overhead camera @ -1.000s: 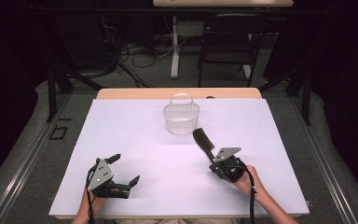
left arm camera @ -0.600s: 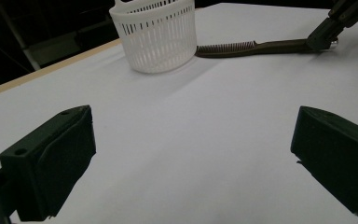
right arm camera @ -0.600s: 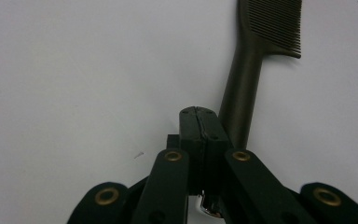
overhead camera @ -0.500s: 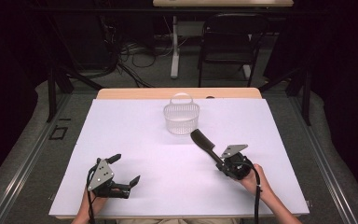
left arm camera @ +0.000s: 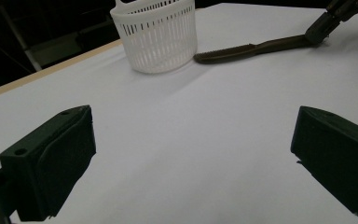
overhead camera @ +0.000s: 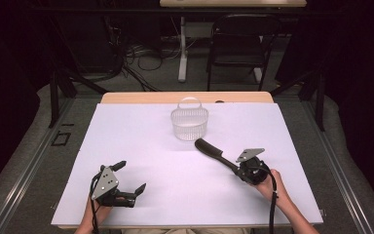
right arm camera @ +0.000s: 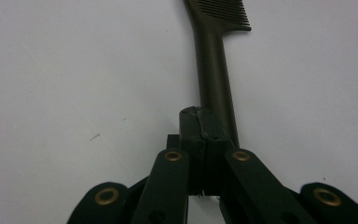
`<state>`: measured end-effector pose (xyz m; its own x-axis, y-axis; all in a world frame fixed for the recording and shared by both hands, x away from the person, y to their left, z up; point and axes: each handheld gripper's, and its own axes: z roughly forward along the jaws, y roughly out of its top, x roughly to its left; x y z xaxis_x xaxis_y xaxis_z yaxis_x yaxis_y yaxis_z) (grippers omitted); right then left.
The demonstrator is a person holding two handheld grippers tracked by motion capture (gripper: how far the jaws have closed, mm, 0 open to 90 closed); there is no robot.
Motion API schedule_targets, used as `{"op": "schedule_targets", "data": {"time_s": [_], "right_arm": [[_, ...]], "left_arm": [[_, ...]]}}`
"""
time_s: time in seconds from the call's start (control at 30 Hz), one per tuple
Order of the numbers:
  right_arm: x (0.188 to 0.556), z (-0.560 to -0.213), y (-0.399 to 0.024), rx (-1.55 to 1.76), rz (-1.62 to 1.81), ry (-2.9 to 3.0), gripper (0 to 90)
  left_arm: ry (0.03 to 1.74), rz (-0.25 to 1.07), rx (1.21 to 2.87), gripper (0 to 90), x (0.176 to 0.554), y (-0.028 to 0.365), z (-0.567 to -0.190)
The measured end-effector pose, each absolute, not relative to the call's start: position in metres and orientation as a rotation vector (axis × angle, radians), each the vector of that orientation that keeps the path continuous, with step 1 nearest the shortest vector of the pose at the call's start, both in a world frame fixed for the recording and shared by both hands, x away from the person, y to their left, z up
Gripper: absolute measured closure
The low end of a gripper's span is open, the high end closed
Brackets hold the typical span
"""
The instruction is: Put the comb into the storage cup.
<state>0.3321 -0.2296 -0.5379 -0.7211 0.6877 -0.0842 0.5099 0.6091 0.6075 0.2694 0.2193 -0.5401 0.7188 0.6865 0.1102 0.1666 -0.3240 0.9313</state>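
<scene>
your right gripper point(overhead camera: 234, 165) has its jaws clamped together on the handle end of the dark comb point(overhead camera: 213, 150), and the comb sticks straight out ahead of the jaws, in line with them. in the right gripper view the handle runs up from the closed jaw tips, with the teeth at the top edge of the view. seen from the high view, the comb points away from your right hand point(overhead camera: 271, 184) and up-left across the white table point(overhead camera: 136, 141), with its toothed head just short of the white slotted basket point(overhead camera: 189, 122). the head lies near the basket's front wall on its right side, outside it; from the left gripper view there looks to be a small gap between the comb's tip and the basket's base, and the comb lies low and nearly flat over the tabletop. whether its full length rests on the surface cannot be told.

your left gripper point(overhead camera: 129, 177) sits near the table's front left, well apart from the comb and the basket. its jaws stand wide apart with only bare table between them, and they face toward the basket.
</scene>
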Motion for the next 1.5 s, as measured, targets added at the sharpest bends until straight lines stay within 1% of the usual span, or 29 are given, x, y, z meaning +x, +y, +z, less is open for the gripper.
{"op": "schedule_targets", "data": {"time_s": [0.5, 0.6, 0.67, 0.77, 0.8, 0.87, 0.93, 1.0, 1.03, 1.17, 1.23, 1.33, 1.4, 1.5], "right_arm": [[0.338, -0.54, -0.236, 0.962, 0.78, 2.513, 90.0], [0.336, -0.539, -0.236, 0.945, 0.804, 2.526, 86.4], [0.335, -0.538, -0.236, 0.926, 0.796, 2.549, 82.9], [0.333, -0.536, -0.235, 0.907, 0.822, 2.557, 74.8], [0.332, -0.534, -0.234, 0.9, 0.824, 2.562, 70.7], [0.332, -0.533, -0.234, 0.894, 0.826, 2.572, 65.5], [0.331, -0.532, -0.233, 0.879, 0.845, 2.578, 57.0], [0.331, -0.532, -0.232, 0.866, 0.849, 2.575, 53.2], [0.331, -0.531, -0.231, 0.866, 0.85, 2.576, 49.5], [0.331, -0.53, -0.231, 0.852, 0.852, 2.575, 43.1], [0.331, -0.53, -0.231, 0.845, 0.851, 2.576, 42.4], [0.331, -0.529, -0.231, 0.843, 0.859, 2.571, 36.8], [0.331, -0.529, -0.231, 0.846, 0.864, 2.564, 30.9], [0.332, -0.527, -0.231, 0.843, 0.866, 2.563, 25.8]], "left_arm": [[0.655, 0.611, 1.864, 0.0, 0.269, 0.219, -0.54], [0.659, 0.612, 1.861, 0.0, 0.269, 0.219, -0.54], [0.66, 0.61, 1.861, 0.0, 0.269, 0.219, -0.54], [0.659, 0.612, 1.863, 0.0, 0.27, 0.22, -0.54], [0.662, 0.612, 1.862, 0.0, 0.27, 0.22, -0.54], [0.66, 0.61, 1.863, 0.0, 0.27, 0.219, -0.54], [0.655, 0.611, 1.866, 0.0, 0.269, 0.219, -0.54], [0.657, 0.613, 1.863, 0.0, 0.269, 0.219, -0.54], [0.661, 0.613, 1.863, 0.0, 0.269, 0.22, -0.54], [0.662, 0.612, 1.864, 0.0, 0.27, 0.22, -0.54], [0.661, 0.612, 1.866, 0.0, 0.27, 0.219, -0.54], [0.661, 0.61, 1.867, 0.0, 0.27, 0.219, -0.54], [0.663, 0.609, 1.865, 0.0, 0.27, 0.219, -0.541], [0.663, 0.606, 1.871, 0.0, 0.27, 0.218, -0.541]]}}
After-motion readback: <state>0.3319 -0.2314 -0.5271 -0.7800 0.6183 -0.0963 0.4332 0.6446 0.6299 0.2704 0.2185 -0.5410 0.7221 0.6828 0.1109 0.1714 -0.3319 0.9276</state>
